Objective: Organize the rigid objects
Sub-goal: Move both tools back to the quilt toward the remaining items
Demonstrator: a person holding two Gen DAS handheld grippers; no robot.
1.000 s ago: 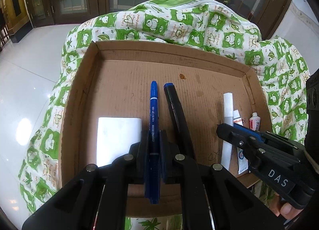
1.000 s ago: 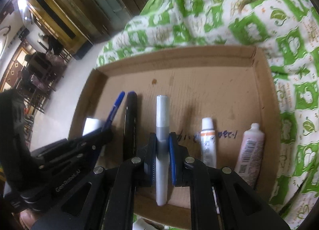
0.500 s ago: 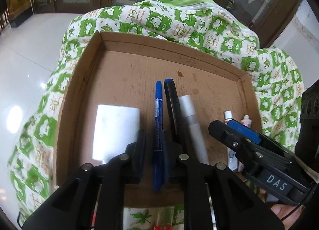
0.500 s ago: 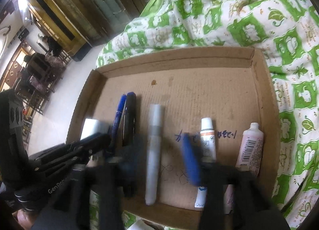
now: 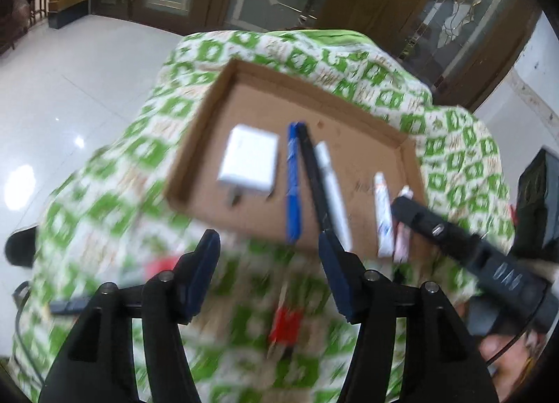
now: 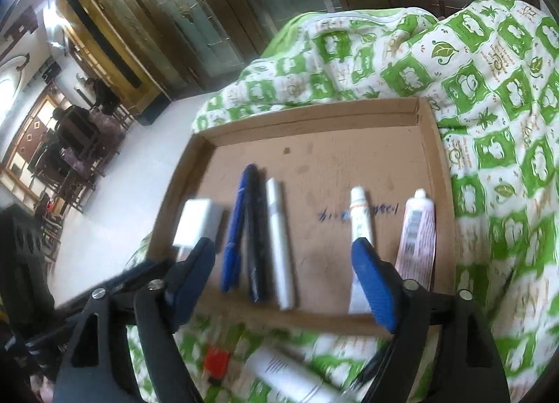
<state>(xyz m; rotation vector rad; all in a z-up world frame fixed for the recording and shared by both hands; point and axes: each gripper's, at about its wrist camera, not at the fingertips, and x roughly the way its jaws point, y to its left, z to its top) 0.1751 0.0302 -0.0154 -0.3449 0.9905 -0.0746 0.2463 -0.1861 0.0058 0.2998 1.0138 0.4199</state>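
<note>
My left claw (image 5: pixel 267 275) tips down, its jaws opening with nothing between them. My right claw (image 6: pixel 283 275) tips down too, its jaws opening wider, also holding nothing.

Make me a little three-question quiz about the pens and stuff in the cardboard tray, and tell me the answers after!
1. True or false: the blue pen lies right beside the black pen.
2. Which thing in the cardboard tray lies farthest left in the right wrist view? A. white charger block B. pink tube C. white marker
3. Fill in: the right gripper holds ______ between its fingers.

Key:
1. True; they run side by side.
2. A.
3. Nothing; its jaws are opening, and so are the left gripper's.
</note>
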